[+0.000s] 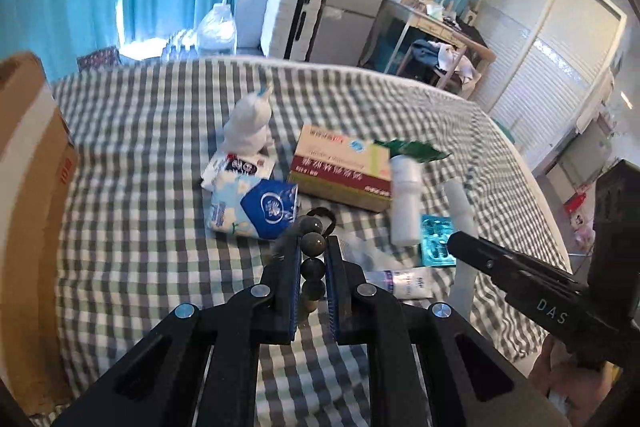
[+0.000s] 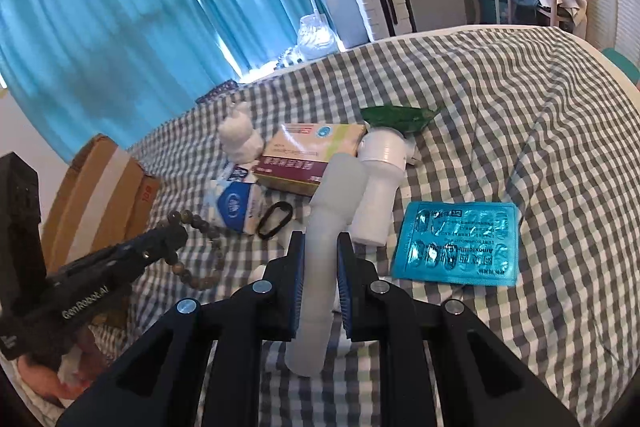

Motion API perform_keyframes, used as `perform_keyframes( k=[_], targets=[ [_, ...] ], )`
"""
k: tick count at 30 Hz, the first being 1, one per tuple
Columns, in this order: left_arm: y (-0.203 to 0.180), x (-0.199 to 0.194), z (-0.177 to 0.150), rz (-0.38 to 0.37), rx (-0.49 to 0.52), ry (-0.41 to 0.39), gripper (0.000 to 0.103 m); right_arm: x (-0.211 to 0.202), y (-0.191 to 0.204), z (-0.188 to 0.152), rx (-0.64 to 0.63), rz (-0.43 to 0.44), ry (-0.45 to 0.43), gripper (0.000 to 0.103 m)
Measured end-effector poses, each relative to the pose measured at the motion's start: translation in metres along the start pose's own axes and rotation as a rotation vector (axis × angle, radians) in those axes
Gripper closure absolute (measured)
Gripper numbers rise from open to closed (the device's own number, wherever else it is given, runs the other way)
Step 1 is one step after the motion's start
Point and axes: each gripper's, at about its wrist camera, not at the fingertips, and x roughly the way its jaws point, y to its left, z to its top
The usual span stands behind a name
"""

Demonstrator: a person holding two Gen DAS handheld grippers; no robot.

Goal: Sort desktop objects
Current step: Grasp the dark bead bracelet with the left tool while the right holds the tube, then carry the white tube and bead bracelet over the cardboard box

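You've got beads (image 1: 312,247) in the left hand-held gripper (image 1: 313,259) & a frosted tube (image 2: 320,267) clamped in the right hand-held gripper (image 2: 320,259), but most stuff's still unsorted on the bed (image 1: 160,147) tbh.

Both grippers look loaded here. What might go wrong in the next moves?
1. The left gripper pinches the brown wooden bead bracelet by only a few beads; the hanging loop could snag the blue-and-white tissue pack.
2. The right gripper grips the translucent white plastic tube at its narrow section, so it may pivot or slip.
3. The tube's wide end sits close to the white cylindrical bottle; swinging could knock it.
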Motion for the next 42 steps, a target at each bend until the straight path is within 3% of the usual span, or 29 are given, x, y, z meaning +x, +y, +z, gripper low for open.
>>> perform_keyframes(
  k=[6,11,22,27,33,42],
  targets=[
    [-0.011,-0.04,0.008,0.01,0.017,-0.039,0.092,-0.033,0.019,0.0,-0.03,0.006,-0.046,0.088],
    [-0.01,-0.074,0.01,-0.039,0.019,-0.055,0.092,-0.066,0.049,-0.004,-0.087,0.017,-0.087,0.088],
    [0.041,-0.171,0.026,-0.046,-0.039,-0.197,0.092,-0.097,0.165,-0.006,-0.273,0.123,-0.115,0.088],
    [0.088,-0.209,0.041,0.029,-0.067,-0.259,0.092,-0.085,0.231,-0.001,-0.347,0.239,-0.103,0.088],
    [0.144,-0.229,0.047,0.126,-0.084,-0.278,0.092,-0.051,0.303,0.002,-0.418,0.346,-0.061,0.088],
    [0.235,-0.189,0.034,0.206,-0.21,-0.182,0.092,0.029,0.348,0.007,-0.414,0.372,0.065,0.088]
  ],
)
